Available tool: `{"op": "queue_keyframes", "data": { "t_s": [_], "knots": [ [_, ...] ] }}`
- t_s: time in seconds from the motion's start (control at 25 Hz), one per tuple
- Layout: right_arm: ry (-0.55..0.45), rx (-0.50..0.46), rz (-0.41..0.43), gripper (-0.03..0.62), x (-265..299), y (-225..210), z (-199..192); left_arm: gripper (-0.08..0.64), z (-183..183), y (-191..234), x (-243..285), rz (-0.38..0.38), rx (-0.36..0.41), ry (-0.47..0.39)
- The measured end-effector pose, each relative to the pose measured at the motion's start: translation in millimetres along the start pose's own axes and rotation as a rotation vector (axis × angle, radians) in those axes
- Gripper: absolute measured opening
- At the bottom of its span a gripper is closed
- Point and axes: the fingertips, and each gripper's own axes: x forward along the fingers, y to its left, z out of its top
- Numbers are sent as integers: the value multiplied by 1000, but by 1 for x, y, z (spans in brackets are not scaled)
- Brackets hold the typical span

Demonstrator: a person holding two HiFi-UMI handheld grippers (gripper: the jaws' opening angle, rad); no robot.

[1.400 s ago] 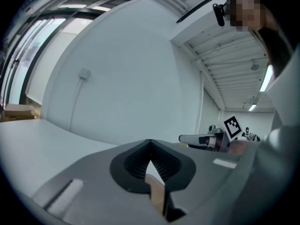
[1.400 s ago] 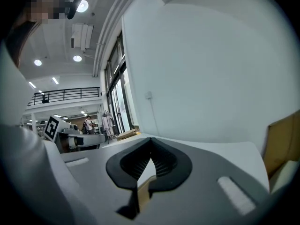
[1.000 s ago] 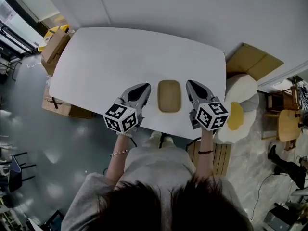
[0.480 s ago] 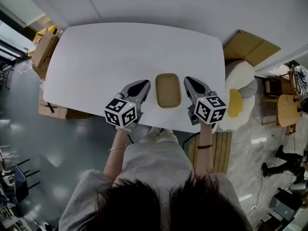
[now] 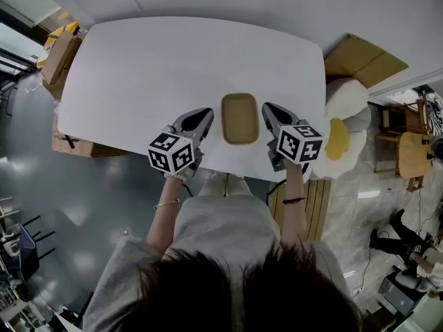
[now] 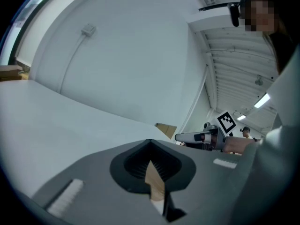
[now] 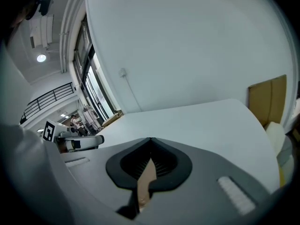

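A tan, rounded rectangular tray [image 5: 240, 117] lies near the front edge of the white table [image 5: 173, 68]. My left gripper [image 5: 199, 118] sits just left of the tray and my right gripper [image 5: 269, 112] just right of it; both point away from me and neither touches the tray. Both are shut with nothing held. In the left gripper view my left gripper [image 6: 150, 142] looks over the bare tabletop, with the right gripper [image 6: 199, 137] off to its right. The right gripper view has my right gripper [image 7: 151, 139] and, at its left, the left gripper [image 7: 75, 142].
Cardboard boxes [image 5: 59, 47] stand on the floor off the table's left end. A flat cardboard piece [image 5: 360, 61] and a white and yellow egg-shaped cushion [image 5: 339, 140] lie off its right end. A white wall [image 6: 140, 55] runs behind the table.
Both gripper cameras have tipped downward, so more tabletop and less ceiling shows. In the head view the grippers stay either side of the tray and remain shut.
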Motion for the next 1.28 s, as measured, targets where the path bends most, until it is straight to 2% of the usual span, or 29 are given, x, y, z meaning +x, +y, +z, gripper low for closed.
{"op": "queue_keyframes", "data": {
  "t_s": [0.24,0.48,0.6,1.0,1.28],
  "knots": [
    [71,8,0,14,8,-3,-14,-9,-11,9,2,7,-32,25],
    [134,20,-49,14,13,-13,-33,-9,-23,17,3,17,-66,36],
    [166,31,-62,61,14,-15,-42,-9,-31,18,2,20,-81,46],
    [226,79,-74,101,23,-21,-63,-9,-47,21,5,16,-110,72],
    [246,94,-75,104,31,-22,-69,-9,-51,23,6,21,-123,80]
  ]
}}
